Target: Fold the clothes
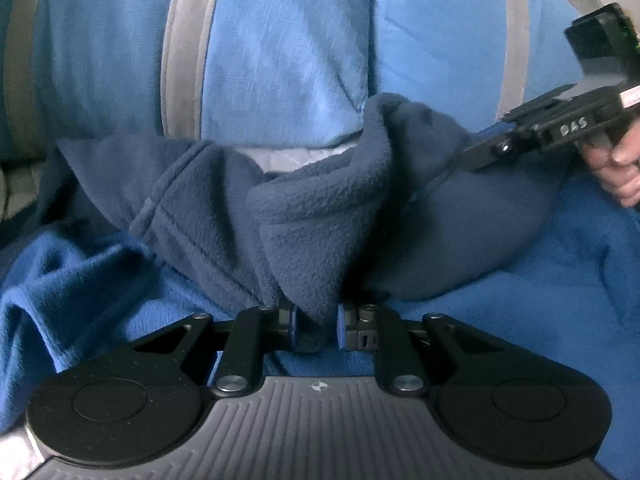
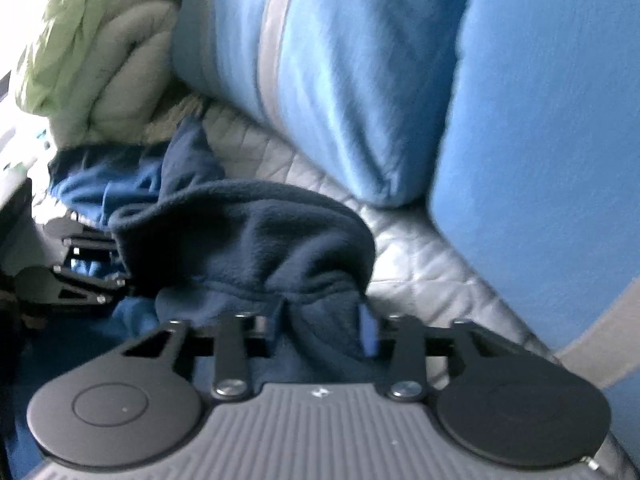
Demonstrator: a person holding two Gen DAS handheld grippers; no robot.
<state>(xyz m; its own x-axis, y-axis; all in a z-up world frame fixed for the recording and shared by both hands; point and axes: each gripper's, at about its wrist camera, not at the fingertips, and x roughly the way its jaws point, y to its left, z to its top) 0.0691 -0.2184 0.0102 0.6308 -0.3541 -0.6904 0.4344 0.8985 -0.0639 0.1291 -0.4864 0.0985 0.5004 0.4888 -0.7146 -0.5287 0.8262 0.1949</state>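
Note:
A navy fleece garment [image 1: 312, 216] lies bunched on a royal blue blanket [image 1: 520, 300]. My left gripper [image 1: 316, 328] is shut on a hanging fold of it, and the fleece fills the gap between the blue pads. In the left wrist view, my right gripper [image 1: 476, 152] reaches in from the right to the garment's far edge, with a person's hand [image 1: 620, 176] on its handle. In the right wrist view, my right gripper [image 2: 324, 332] pinches a thick gather of the same fleece [image 2: 256, 240]. The left gripper [image 2: 108, 264] shows at the left edge, partly hidden by the fleece.
Large light blue pillows with grey stripes [image 1: 280, 48] [image 2: 340, 80] stand close behind the garment. A pale quilted cover [image 2: 420, 264] lies beneath them. A bundle of green and grey fabric [image 2: 100, 60] is heaped at the far left. The blue blanket is rumpled at the left [image 1: 60, 280].

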